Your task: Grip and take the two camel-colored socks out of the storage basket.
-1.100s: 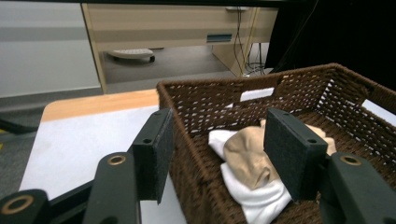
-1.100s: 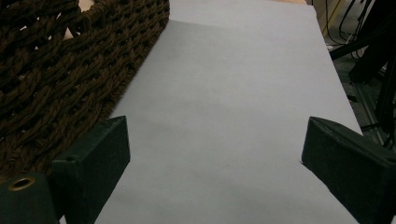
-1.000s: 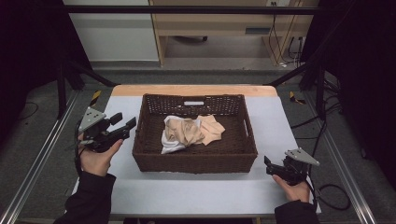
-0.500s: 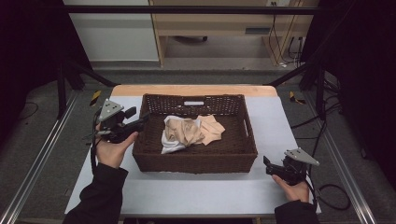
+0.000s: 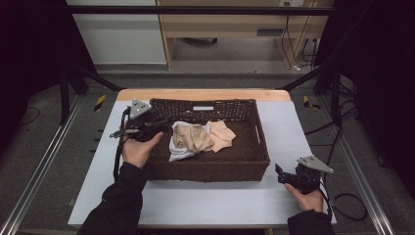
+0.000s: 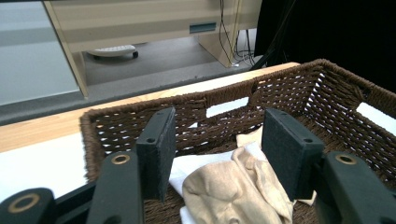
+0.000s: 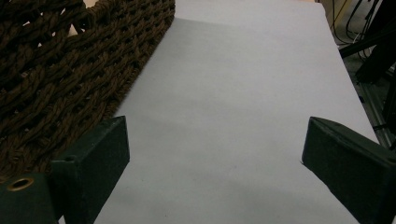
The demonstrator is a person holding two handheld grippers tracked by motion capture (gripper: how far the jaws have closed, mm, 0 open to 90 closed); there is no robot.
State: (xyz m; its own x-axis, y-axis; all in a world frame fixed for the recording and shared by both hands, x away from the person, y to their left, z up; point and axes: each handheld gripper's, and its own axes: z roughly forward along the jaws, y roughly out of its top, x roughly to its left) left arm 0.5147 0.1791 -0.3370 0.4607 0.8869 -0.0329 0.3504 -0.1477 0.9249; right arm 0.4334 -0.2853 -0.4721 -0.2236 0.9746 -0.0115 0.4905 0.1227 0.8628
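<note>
Left gripper [image 5: 164, 128] over the left rim of the basket [image 5: 259, 147], jaws spread with nothing between the pads, aimed at the beige cloth [image 5: 192, 137] bunched in the basket's middle, atop a white cloth [image 5: 177, 150] and beside a peach cloth [image 5: 221, 134]. Right gripper [image 5: 280, 172] resting on the white table cover [image 5: 205, 200] near the basket's right front corner, jaws spread wide and empty. Likely trouble from here: a lower pad catching the woven wall on the way in, dragging the basket sideways; a deep bite gathering both beige and white layers together; a shallow pinch slipping off a loose fold.
</note>
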